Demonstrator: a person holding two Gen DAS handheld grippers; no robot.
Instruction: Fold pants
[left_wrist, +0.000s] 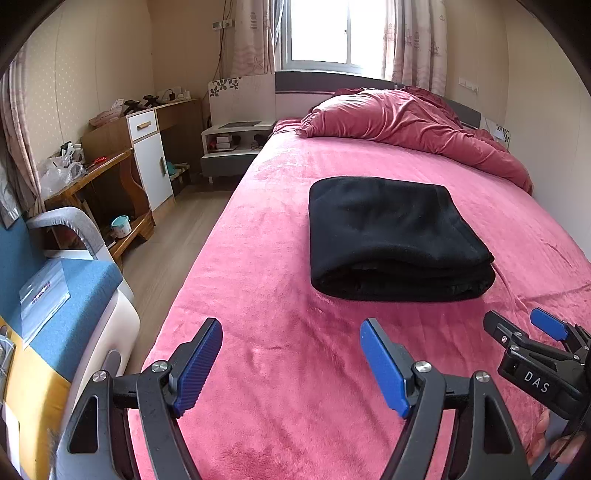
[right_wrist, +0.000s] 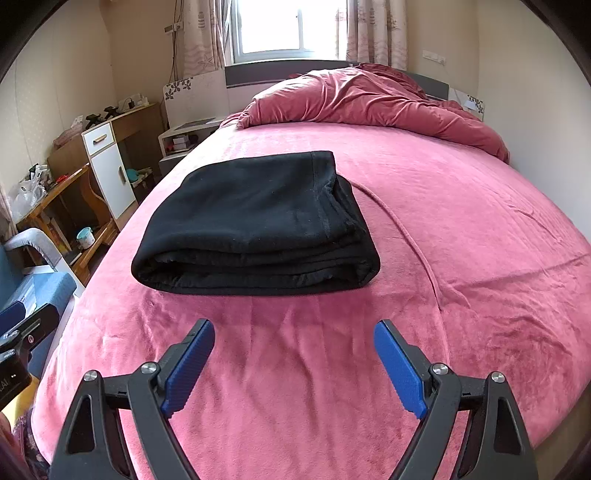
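Observation:
The black pants lie folded into a thick, neat rectangle on the pink bed cover; they also show in the right wrist view. My left gripper is open and empty, held above the cover short of the pants' near edge. My right gripper is open and empty too, also short of the near edge. The right gripper shows at the lower right of the left wrist view, beside the left one.
A crumpled pink duvet lies at the head of the bed under the window. A blue chair, a wooden desk and a white cabinet stand left of the bed. A wall runs along the bed's right side.

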